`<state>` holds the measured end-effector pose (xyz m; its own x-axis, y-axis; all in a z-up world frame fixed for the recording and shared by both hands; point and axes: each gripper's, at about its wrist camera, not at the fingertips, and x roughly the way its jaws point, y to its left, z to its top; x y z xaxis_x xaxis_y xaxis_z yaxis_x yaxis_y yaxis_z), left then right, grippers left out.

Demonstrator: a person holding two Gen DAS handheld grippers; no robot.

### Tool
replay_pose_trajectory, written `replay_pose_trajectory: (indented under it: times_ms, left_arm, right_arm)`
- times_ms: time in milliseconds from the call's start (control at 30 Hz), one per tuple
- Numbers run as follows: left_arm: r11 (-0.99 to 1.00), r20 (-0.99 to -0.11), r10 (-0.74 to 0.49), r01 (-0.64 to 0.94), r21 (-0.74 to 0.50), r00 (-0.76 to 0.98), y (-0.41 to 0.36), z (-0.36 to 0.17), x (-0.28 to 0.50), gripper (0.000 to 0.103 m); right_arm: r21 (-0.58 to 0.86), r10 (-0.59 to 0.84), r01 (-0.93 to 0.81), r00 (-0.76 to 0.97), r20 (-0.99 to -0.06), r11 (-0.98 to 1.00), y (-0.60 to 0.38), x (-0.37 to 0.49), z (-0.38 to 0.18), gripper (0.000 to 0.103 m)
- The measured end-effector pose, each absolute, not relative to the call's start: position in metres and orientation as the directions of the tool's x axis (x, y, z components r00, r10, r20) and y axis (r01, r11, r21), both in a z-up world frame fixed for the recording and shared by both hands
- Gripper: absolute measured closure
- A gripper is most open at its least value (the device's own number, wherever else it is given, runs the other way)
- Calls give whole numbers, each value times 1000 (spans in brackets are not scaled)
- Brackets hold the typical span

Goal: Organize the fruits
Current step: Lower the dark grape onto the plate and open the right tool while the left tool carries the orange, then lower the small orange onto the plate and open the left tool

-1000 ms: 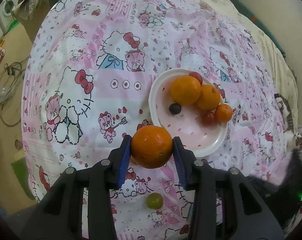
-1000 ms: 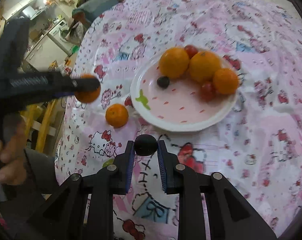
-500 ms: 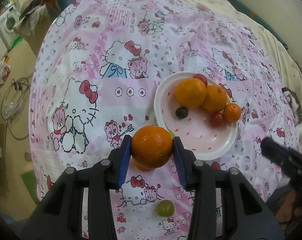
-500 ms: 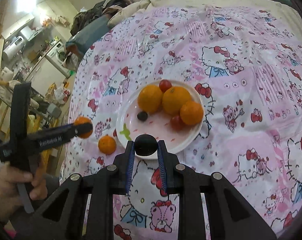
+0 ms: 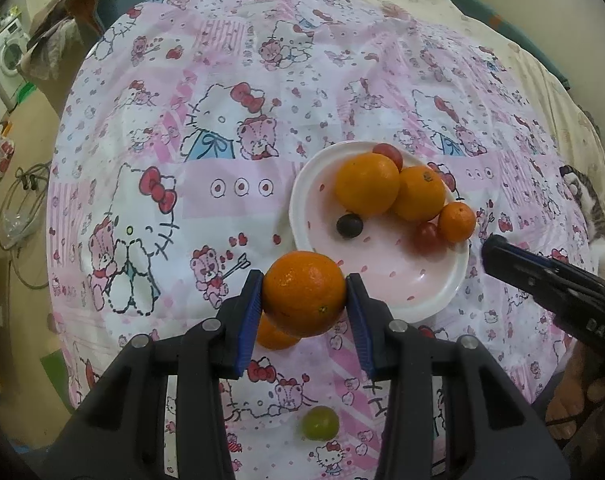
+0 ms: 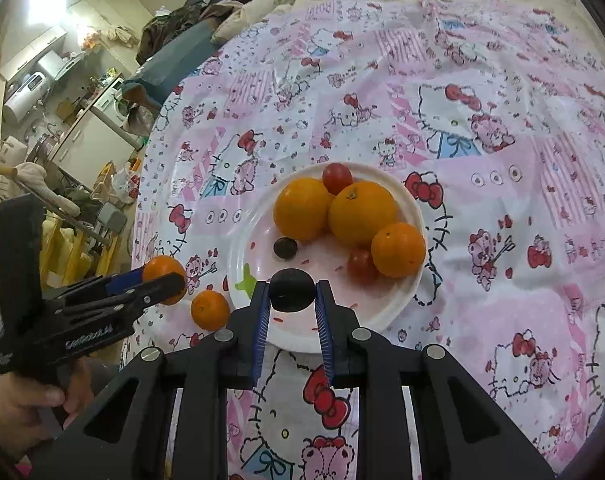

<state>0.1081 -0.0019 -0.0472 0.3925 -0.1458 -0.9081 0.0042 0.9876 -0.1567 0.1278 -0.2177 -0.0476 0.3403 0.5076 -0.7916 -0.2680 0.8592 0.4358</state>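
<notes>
While both views sit higher above the table than half a second back, grips unchanged: left gripper (image 5: 304,294) clamped on an orange (image 5: 304,294), raised over the cloth just left of the plate (image 5: 302,184); right gripper (image 6: 292,291) clamped on a dark grape (image 6: 292,290), held over the plate's near rim (image 6: 402,312). Right gripper's tip (image 5: 498,252) now further into the left view, beside the plate.

Counted on plate: three oranges (image 6: 301,209) (image 6: 362,212) (image 6: 398,250), two red cherry tomatoes (image 6: 337,177) (image 6: 361,265), one dark grape (image 6: 285,248). Off plate on cloth: one small orange (image 6: 210,309) between left gripper and plate, mostly hidden behind the held orange in left view; one green grape (image 5: 320,423) near the table edge.

Around: Hello Kitty tablecloth (image 5: 222,140), washing machine (image 5: 6,60) far left, cat (image 5: 586,204) at right edge, cluttered shelves (image 6: 42,80). Nothing between held fruit and plate.
</notes>
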Motion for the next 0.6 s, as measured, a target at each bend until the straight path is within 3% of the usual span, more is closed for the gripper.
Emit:
replay_pose_trajectory:
  times_ms: [300, 600]
  left_arm:
    - [987, -918, -147, -7, -161, 369, -2, -53, 114, 66]
    - [984, -921, -149, -35, -173, 359, 6, -57, 119, 66]
  right_arm:
    - [461, 508, -232, 225, -831, 857, -204, 151, -90, 79]
    - [524, 559, -205, 184, -809, 827, -202, 155, -99, 76]
